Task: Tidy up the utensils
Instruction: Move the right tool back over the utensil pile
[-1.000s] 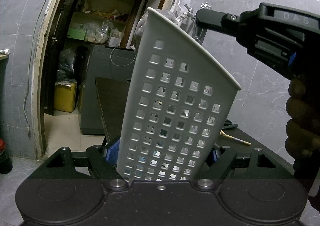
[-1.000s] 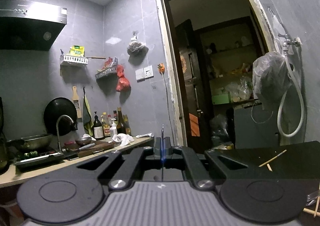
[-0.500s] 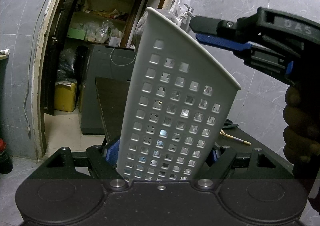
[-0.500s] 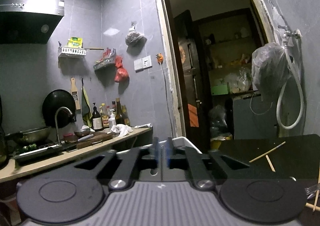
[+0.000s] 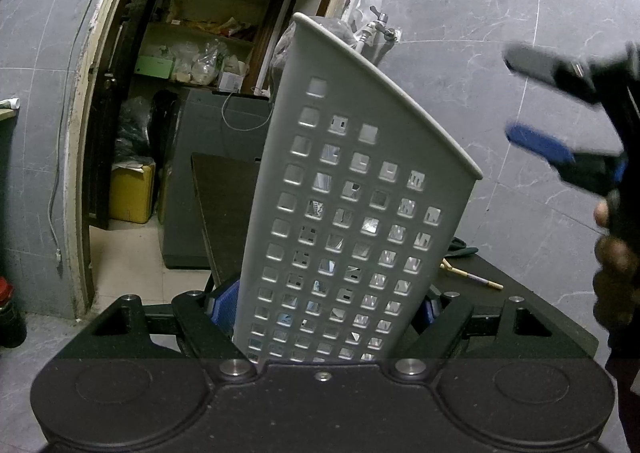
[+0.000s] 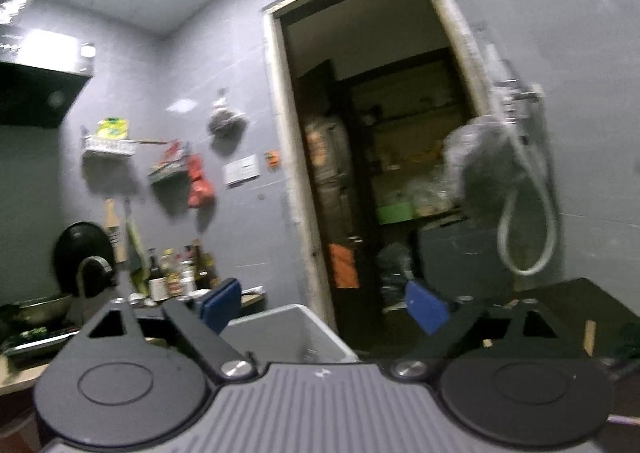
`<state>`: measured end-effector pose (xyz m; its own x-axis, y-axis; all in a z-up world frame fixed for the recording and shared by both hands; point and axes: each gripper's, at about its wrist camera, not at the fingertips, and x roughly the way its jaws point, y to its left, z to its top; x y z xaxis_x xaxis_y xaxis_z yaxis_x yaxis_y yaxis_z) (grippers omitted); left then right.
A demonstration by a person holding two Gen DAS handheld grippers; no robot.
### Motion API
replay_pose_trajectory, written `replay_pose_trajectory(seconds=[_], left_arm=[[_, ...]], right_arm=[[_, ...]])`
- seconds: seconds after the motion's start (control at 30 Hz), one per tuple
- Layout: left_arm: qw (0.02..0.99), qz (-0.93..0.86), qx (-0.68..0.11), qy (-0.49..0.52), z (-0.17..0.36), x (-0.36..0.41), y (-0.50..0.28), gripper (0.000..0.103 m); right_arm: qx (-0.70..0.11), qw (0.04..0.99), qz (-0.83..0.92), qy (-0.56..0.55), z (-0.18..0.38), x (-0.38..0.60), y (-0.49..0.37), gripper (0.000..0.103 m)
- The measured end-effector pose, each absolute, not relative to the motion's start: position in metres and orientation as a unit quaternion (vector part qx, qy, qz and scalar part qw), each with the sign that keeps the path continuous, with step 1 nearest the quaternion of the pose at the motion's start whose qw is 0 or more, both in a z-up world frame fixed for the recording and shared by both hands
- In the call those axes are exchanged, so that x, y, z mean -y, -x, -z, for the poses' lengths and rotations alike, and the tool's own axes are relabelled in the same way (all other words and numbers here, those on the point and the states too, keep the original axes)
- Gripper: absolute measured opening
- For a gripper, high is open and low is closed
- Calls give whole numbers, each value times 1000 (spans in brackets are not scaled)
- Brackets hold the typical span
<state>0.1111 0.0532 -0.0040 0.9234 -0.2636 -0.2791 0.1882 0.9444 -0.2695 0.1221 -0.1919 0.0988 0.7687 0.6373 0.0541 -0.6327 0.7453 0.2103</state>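
A white perforated utensil holder (image 5: pixel 352 213) stands tilted in my left gripper (image 5: pixel 326 305), whose blue pads (image 5: pixel 224 307) are shut on its lower sides. Metal glints show through its holes. In the left wrist view my right gripper (image 5: pixel 524 101) is blurred at the right, beyond the holder's rim, with a hand (image 5: pixel 616 261) on its grip. Its jaws are opening and nothing is between them. In the right wrist view the right gripper (image 6: pixel 324 307) shows its blue pads (image 6: pixel 222 305) wide apart above the holder's open top (image 6: pixel 292 333).
A dark table (image 5: pixel 224 205) lies behind the holder, with a chopstick (image 5: pixel 472 277) and a green-handled item (image 5: pixel 464 251) on its right part. An open doorway (image 5: pixel 208 93) leads to a storeroom. A kitchen counter with bottles (image 6: pixel 172 277) is at the left in the right wrist view.
The right gripper was shut on a thin metal utensil above the holder. Its jaws have since spread wide, the utensil is gone from them, and the gripper has drawn away to the right.
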Motion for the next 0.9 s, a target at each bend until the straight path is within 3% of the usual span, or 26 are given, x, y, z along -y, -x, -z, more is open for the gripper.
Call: replay_pose_trajectory(seconds=[0.07,0.57,0.9], left_arm=[[973,116,-158,119,4,-53,-111,82],[973,110,-168,110,-1,-50,-110,81],[973,107,-171,109,1,-49,-109,81]], right_arm=[[-14,942,-316,-115,-90,203,-120,103],[-103,952,-206,-200,6,235,-135,103],[-112,955,-196,-191,10,230,-133,103]])
